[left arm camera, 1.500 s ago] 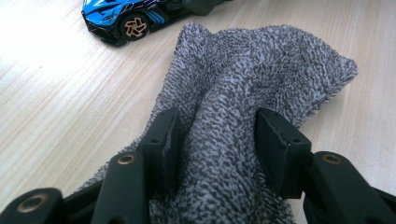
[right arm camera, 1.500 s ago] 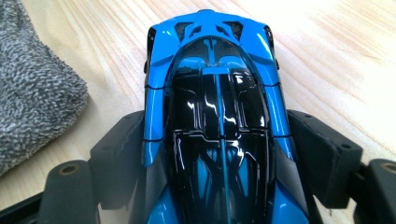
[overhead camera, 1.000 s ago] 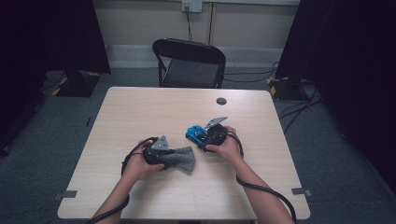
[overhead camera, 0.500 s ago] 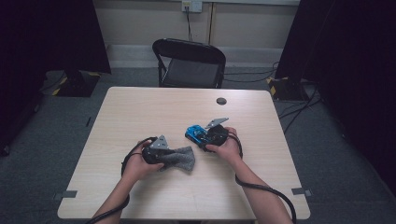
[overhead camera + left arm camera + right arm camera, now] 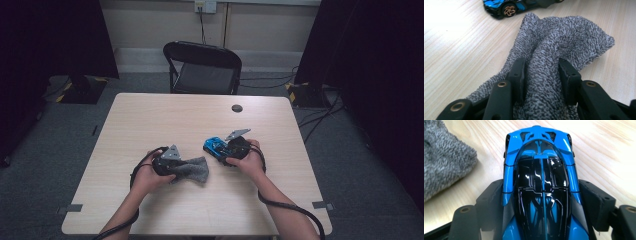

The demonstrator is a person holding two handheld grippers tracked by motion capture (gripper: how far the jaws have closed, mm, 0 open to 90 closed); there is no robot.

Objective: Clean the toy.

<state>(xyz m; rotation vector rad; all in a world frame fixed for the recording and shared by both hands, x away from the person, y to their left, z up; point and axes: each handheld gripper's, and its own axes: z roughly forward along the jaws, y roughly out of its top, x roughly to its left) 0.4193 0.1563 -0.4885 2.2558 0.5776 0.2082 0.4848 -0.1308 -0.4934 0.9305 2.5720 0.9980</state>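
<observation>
A grey knitted cloth (image 5: 197, 170) lies bunched on the wooden table (image 5: 175, 115). My left gripper (image 5: 182, 167) pinches a raised fold of it. In the left gripper view both pads press into the cloth (image 5: 564, 40), and the jaws of this gripper (image 5: 541, 75) have just been closing on it. A blue and black toy car (image 5: 214, 145) sits just right of the cloth. My right gripper (image 5: 223, 149) holds the car from behind. Its jaws have just been closing, and the pads sit against both sides of the car (image 5: 541, 182). The cloth's edge (image 5: 444, 157) lies left of the car.
A small round black object (image 5: 237, 108) lies near the table's far edge. A black folding chair (image 5: 202, 65) stands behind the table. The toy car's wheel (image 5: 509, 10) is close beyond the cloth. Cables trail from both grippers toward the near edge.
</observation>
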